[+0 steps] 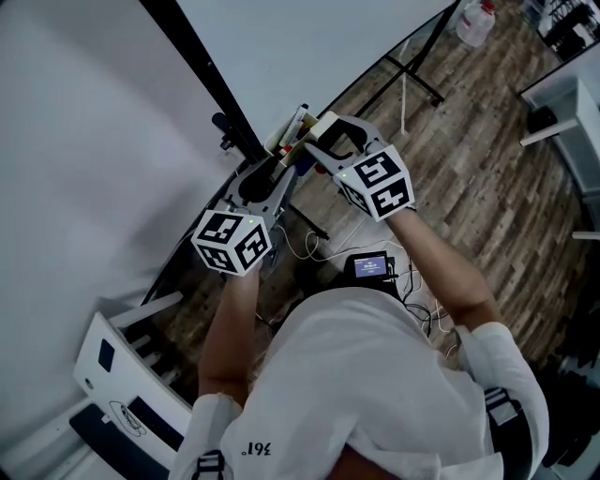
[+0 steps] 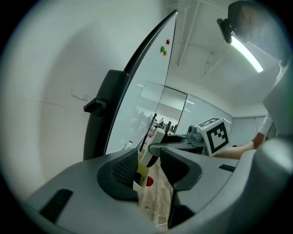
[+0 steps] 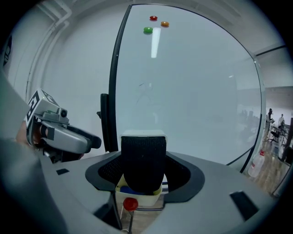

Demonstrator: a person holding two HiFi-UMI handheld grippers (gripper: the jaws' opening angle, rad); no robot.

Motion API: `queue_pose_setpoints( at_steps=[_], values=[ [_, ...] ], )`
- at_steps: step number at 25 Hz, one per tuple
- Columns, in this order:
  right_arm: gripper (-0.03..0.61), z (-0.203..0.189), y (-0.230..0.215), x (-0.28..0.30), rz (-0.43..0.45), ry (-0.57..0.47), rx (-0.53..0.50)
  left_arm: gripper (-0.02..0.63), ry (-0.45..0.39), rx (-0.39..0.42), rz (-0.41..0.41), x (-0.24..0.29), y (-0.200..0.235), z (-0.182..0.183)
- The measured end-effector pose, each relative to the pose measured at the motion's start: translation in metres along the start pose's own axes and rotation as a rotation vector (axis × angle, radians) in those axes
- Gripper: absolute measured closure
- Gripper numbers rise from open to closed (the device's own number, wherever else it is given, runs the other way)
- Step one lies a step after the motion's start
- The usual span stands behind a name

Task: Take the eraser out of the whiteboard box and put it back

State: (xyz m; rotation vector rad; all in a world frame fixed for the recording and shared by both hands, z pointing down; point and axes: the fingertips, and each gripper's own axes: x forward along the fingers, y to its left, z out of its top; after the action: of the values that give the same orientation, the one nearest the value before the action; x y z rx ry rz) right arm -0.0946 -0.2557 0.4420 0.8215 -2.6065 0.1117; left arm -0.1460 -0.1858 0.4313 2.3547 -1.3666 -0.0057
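The eraser (image 3: 143, 161), black felt with a white back, stands upright between the jaws of my right gripper (image 3: 143, 172), which is shut on it. Its lower end is at the top of the pale yellow whiteboard box (image 3: 137, 197), which hangs at the whiteboard's (image 3: 192, 91) lower edge. A red-capped marker (image 3: 130, 204) and something blue lie in the box. In the head view the right gripper (image 1: 319, 141) is at the box (image 1: 292, 136). My left gripper (image 1: 272, 176) sits just left of it, open, with the box's edge (image 2: 141, 176) beside its left pad.
Red, orange and green magnets (image 3: 153, 19) stick near the whiteboard's top. The board's black frame post (image 3: 106, 121) stands left of the box. On the wooden floor are the stand's legs (image 1: 412, 75), a bottle (image 1: 476, 21), cables and a small screen device (image 1: 371, 266).
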Motion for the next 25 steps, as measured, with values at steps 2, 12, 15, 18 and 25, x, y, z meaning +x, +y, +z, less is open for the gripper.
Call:
queue_pose_setpoints(
  at_steps=[2, 12, 15, 18, 25],
  values=[
    [0.307, -0.006, 0.002, 0.008, 0.010, 0.015, -0.004, 0.456, 0.010, 0.009, 0.006, 0.003, 0.001, -0.002],
    [0.307, -0.038, 0.005, 0.035, 0.036, 0.102, 0.010, 0.456, 0.057, 0.025, 0.043, 0.005, 0.009, -0.018],
    [0.307, -0.048, 0.006, 0.039, 0.042, 0.121, 0.005, 0.456, 0.067, 0.015, 0.054, 0.004, 0.011, -0.023],
    [0.307, -0.054, 0.009, 0.043, 0.053, 0.140, 0.003, 0.456, 0.072, 0.003, 0.067, 0.001, 0.014, -0.027],
    [0.307, -0.059, 0.019, 0.048, 0.079, 0.151, -0.004, 0.456, 0.075, -0.011, 0.069, -0.002, 0.012, -0.032]
  ],
)
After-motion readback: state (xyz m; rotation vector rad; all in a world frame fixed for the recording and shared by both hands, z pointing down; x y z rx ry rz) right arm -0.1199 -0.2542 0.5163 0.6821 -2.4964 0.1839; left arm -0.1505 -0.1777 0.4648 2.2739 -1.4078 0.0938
